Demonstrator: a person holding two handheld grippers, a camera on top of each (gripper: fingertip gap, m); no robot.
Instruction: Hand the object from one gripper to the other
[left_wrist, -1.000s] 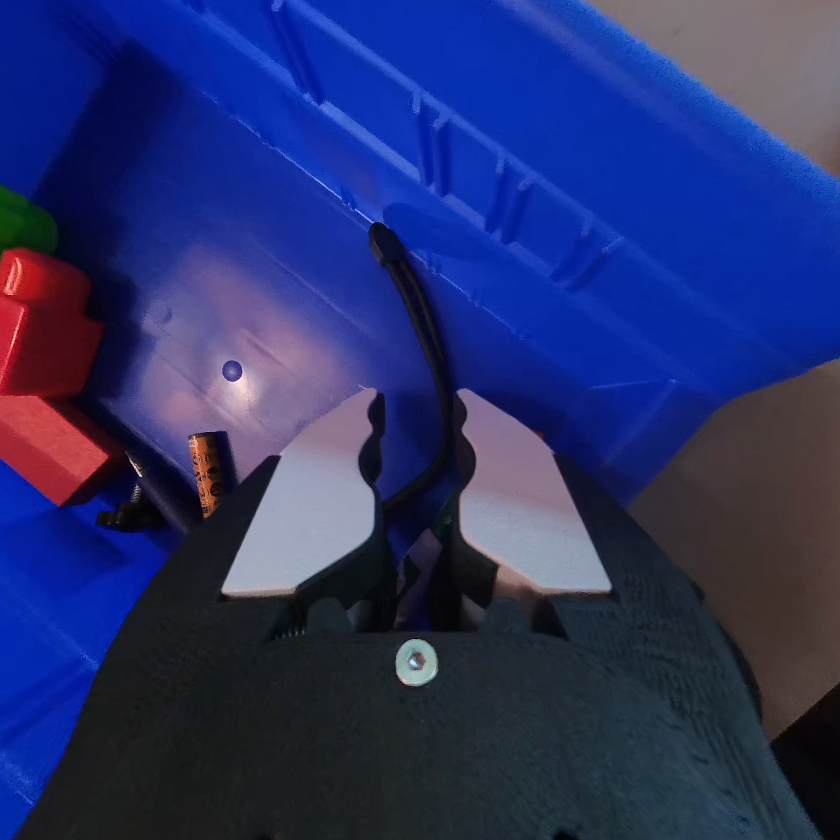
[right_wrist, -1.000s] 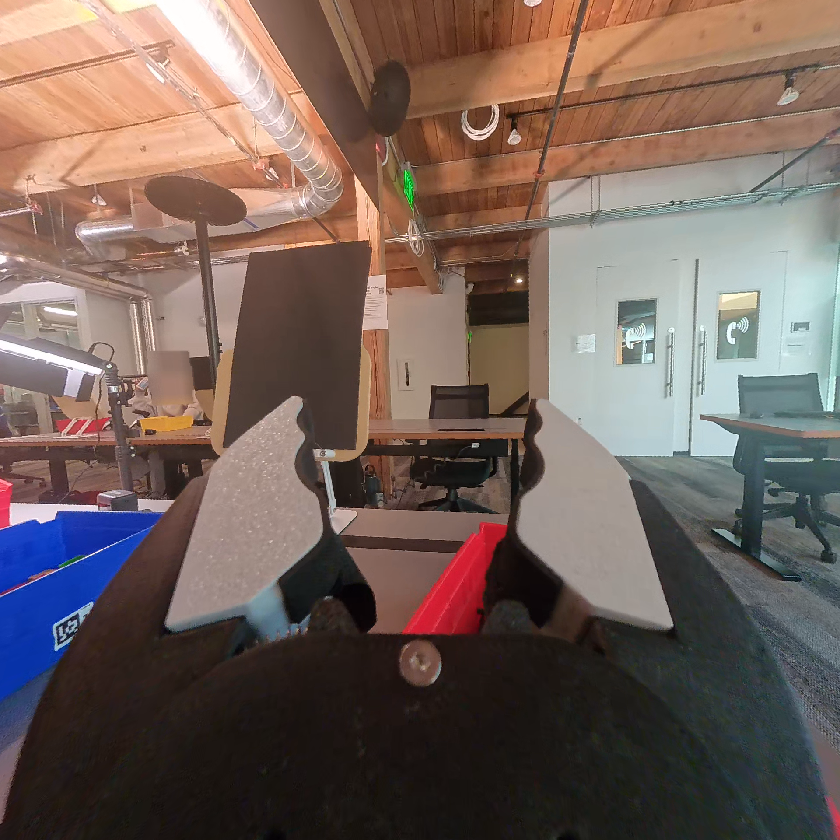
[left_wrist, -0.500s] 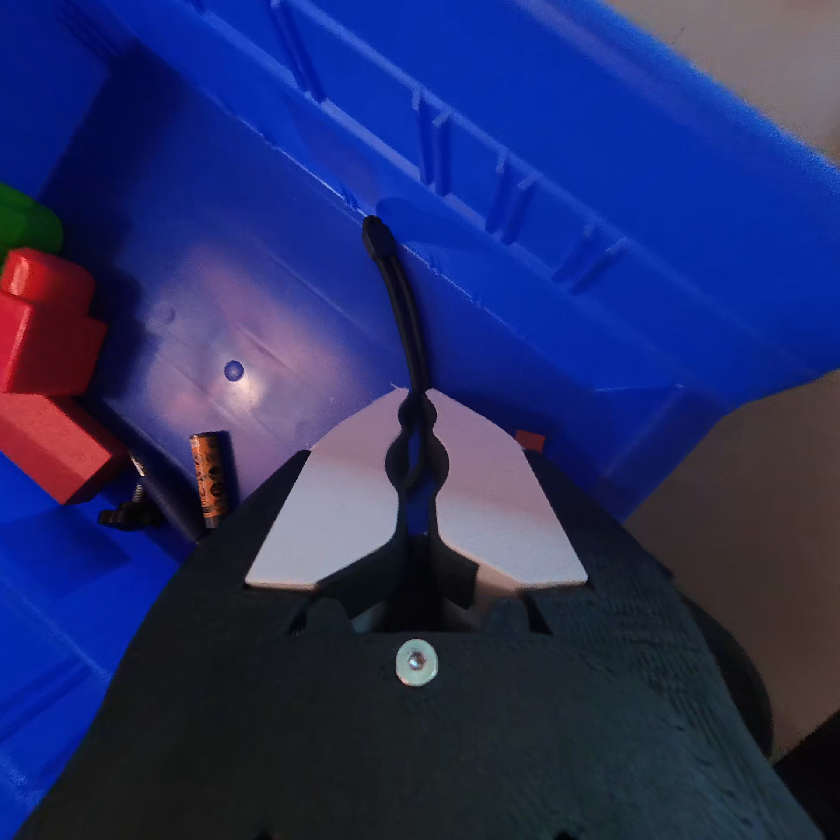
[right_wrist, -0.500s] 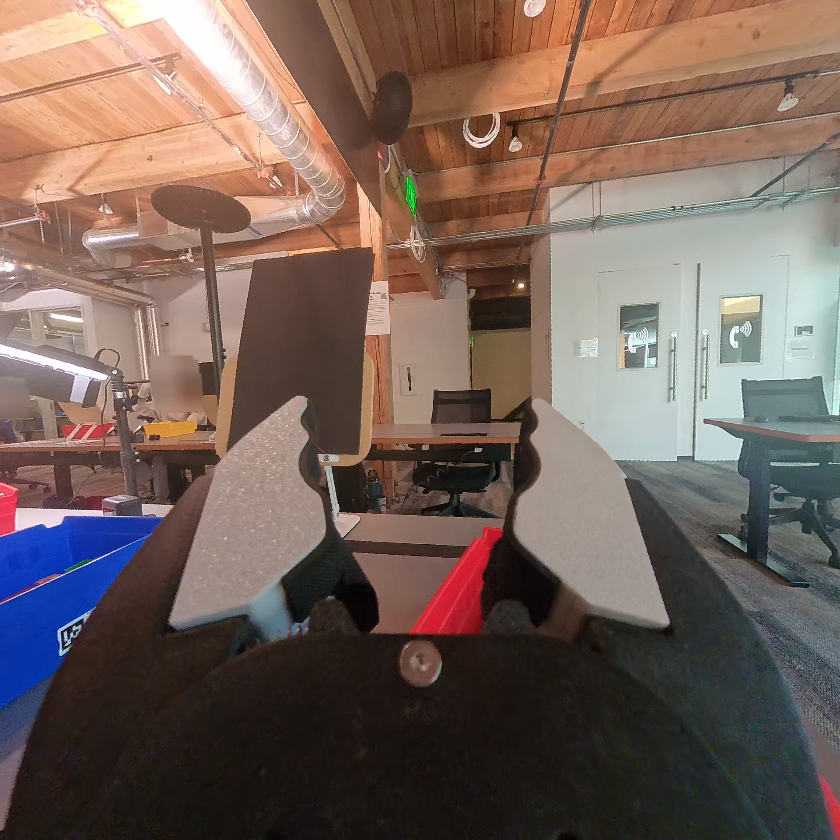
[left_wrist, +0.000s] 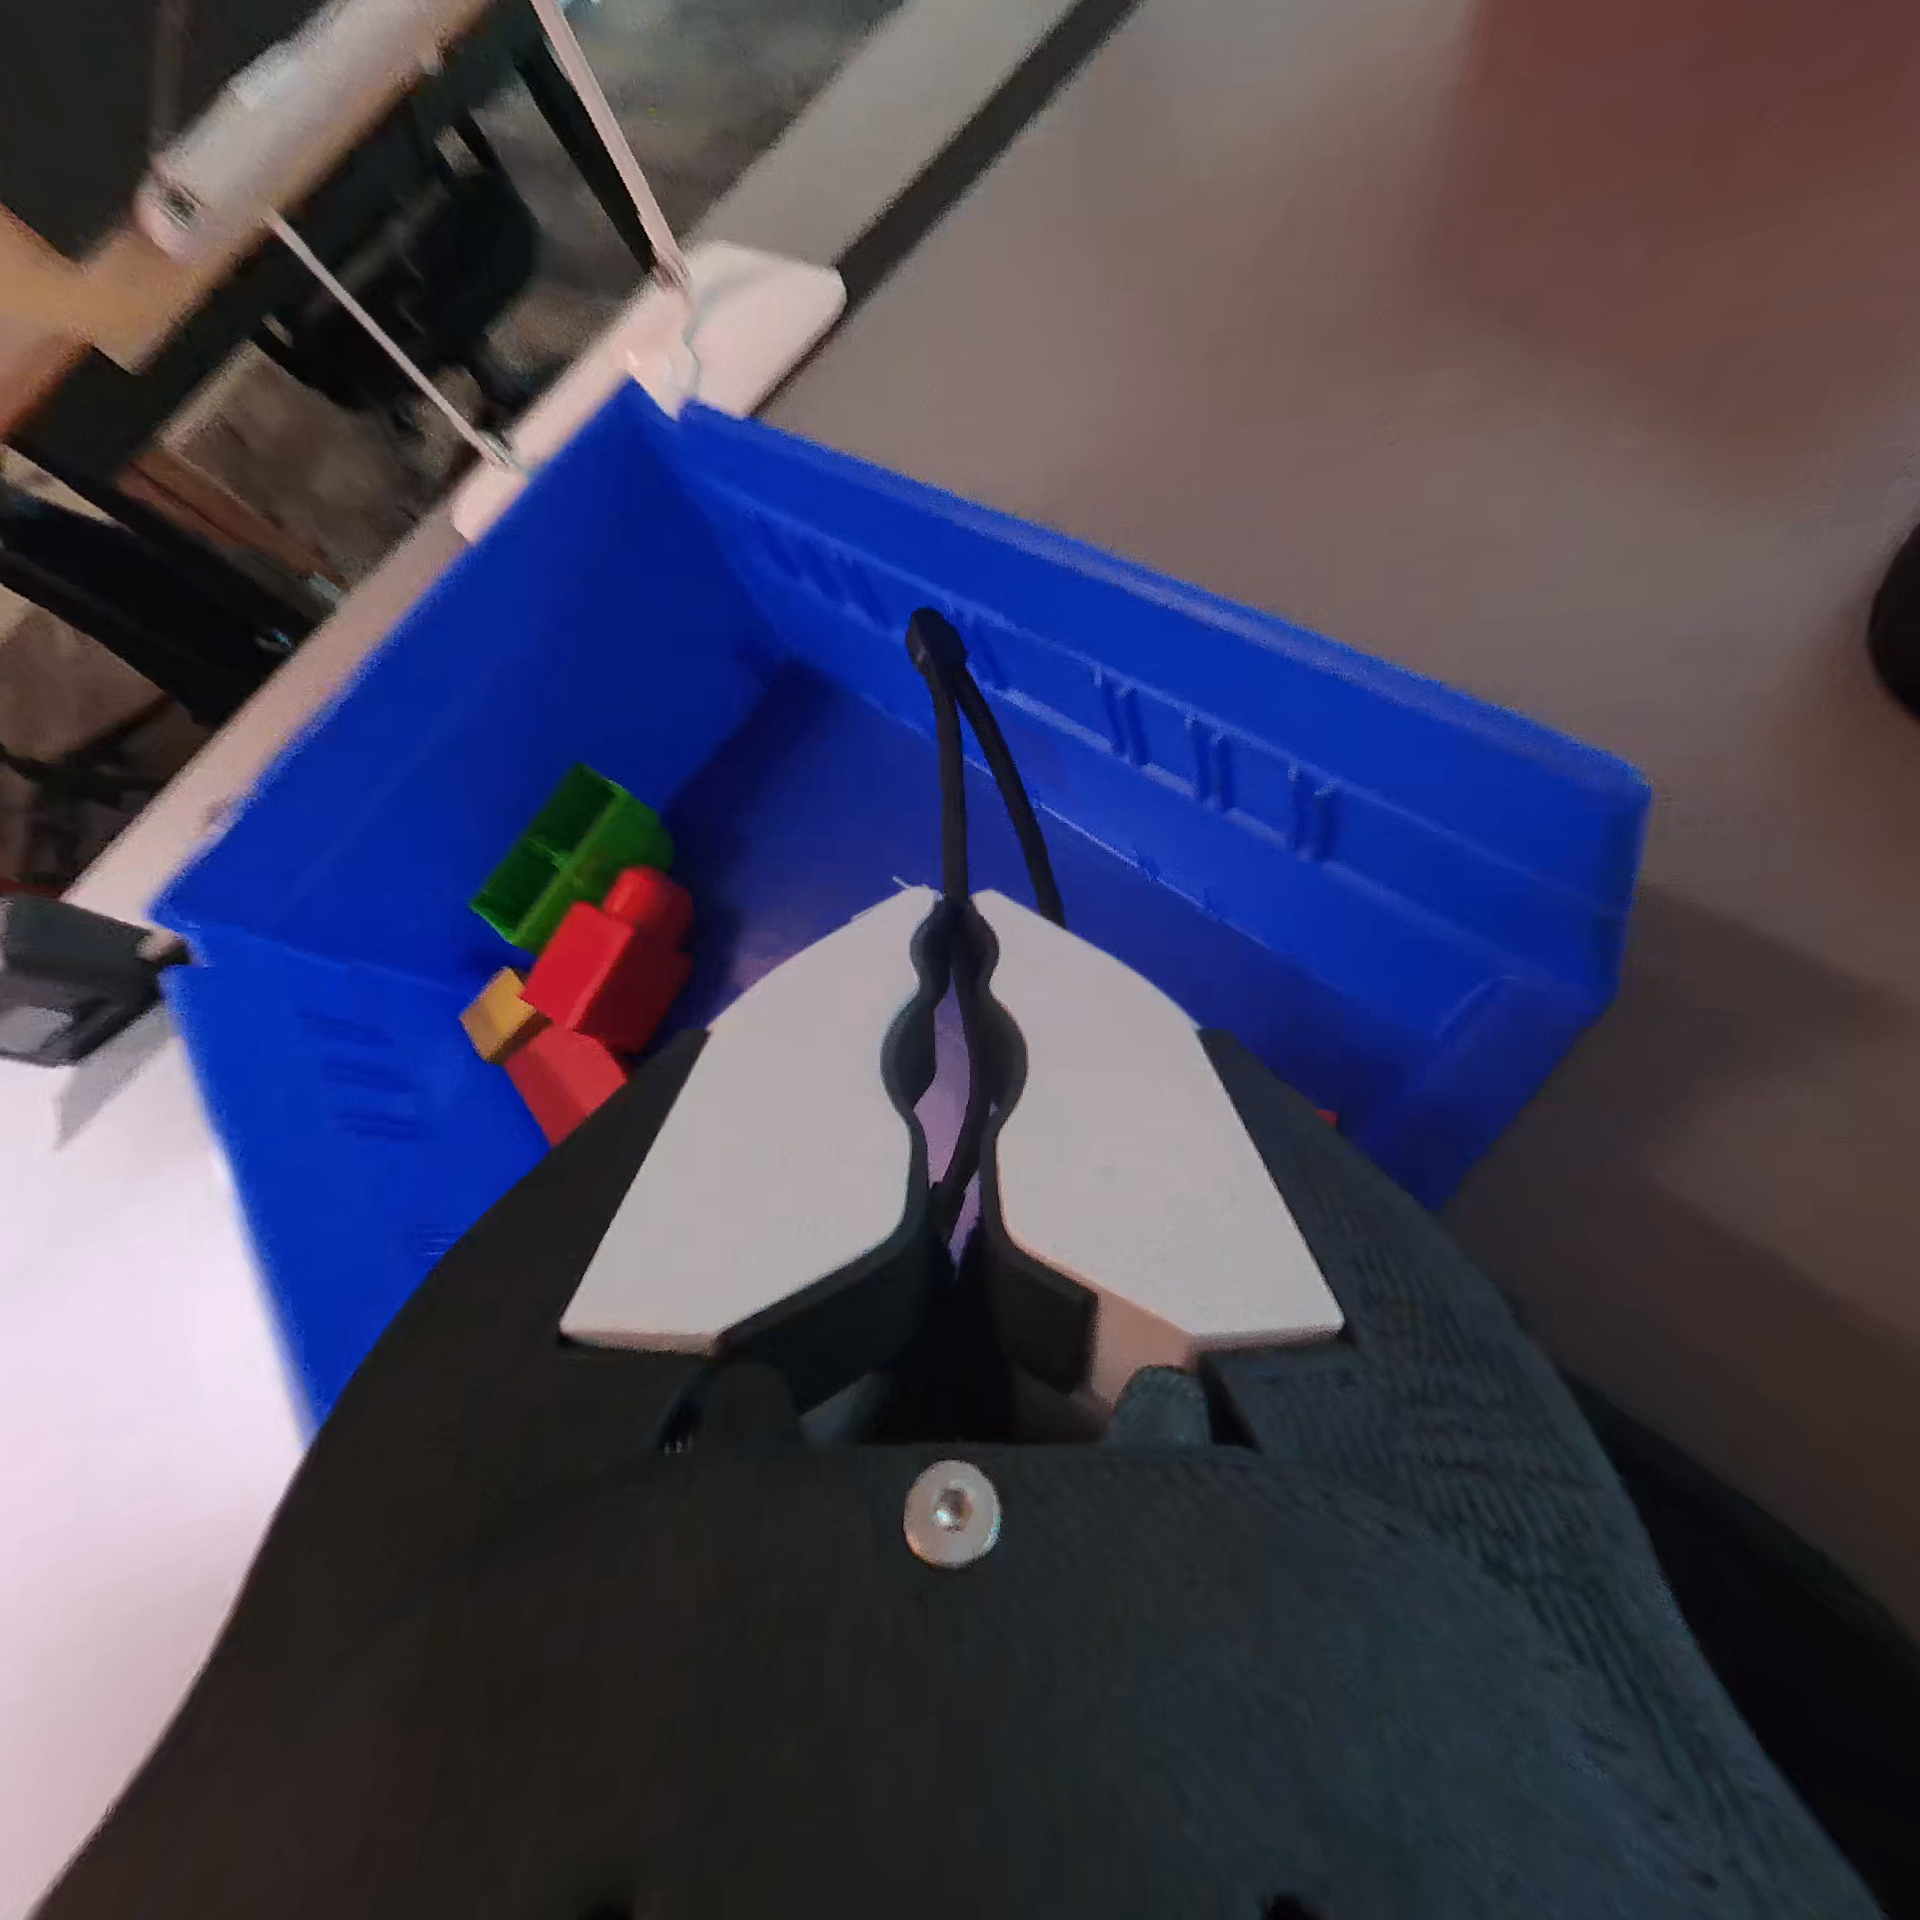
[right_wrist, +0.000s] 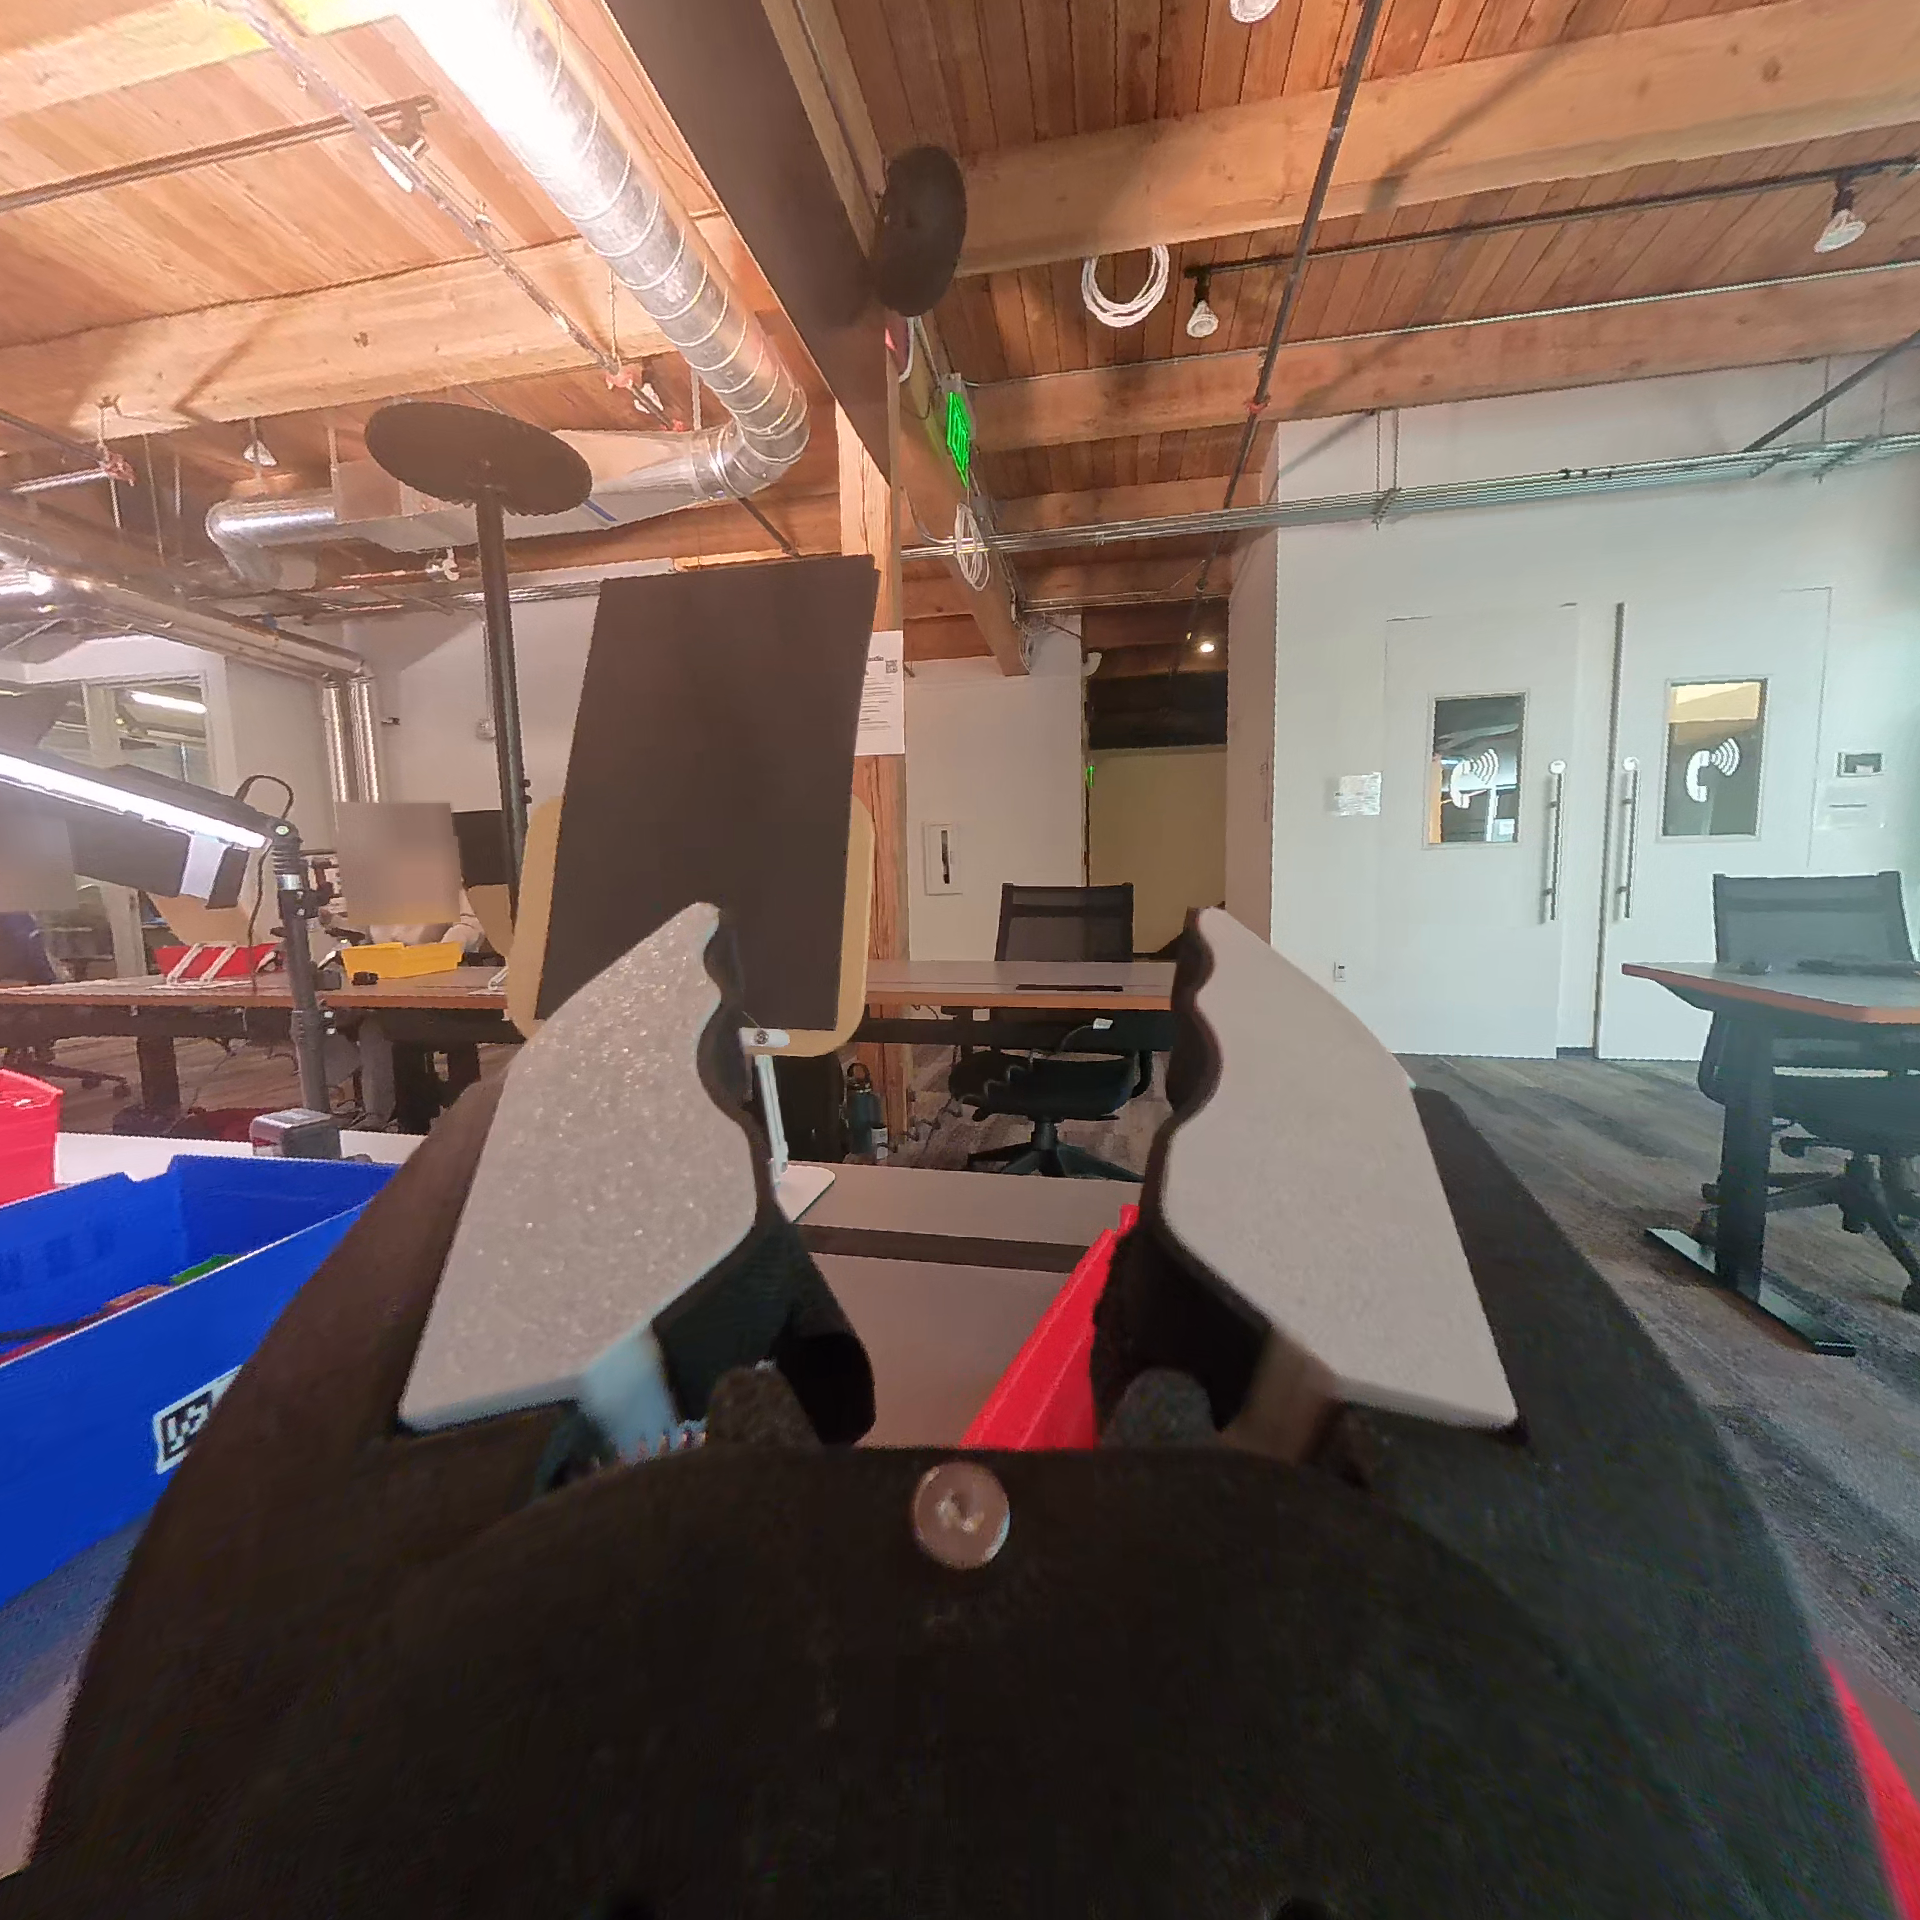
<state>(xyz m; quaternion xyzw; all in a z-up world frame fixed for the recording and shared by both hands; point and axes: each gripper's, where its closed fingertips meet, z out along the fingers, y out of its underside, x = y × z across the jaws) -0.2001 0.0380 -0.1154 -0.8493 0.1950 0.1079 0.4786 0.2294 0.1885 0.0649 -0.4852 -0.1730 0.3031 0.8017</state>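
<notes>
Left gripper (left_wrist: 954, 920): jaws closed on a thin black looped cord (left_wrist: 951, 748), pinched at the tips; knotted end pokes out ahead, rest of loop trails back between the jaws. Held above the blue bin (left_wrist: 1351, 831), clear of its floor as far as can be told. View blurred, suggesting motion.

In bin: green block (left_wrist: 566, 852), red blocks (left_wrist: 613, 966), small orange piece (left_wrist: 504, 1016), all bunched at the far-left corner, apart from the cord.

Right gripper (right_wrist: 954, 935): jaws wide, nothing between them. Pointed level across the room, over a red bin (right_wrist: 1049, 1351); blue bin low at left. Left gripper not visible in this view, so the two apparently well apart.

Judged stage: cord picked, carry toward the handover not finished.

Risks:
- Thin, limp cord gripped only near the tips; could slide out during a quick swing.
- Little cord exposed ahead of the left jaws; right jaws may close on air or on the left fingers.
- Floppy end may droop or sway, spoiling alignment.
- Release by the left before the right clamps firmly would drop the cord onto the table (left_wrist: 1351, 312) or into a bin.
</notes>
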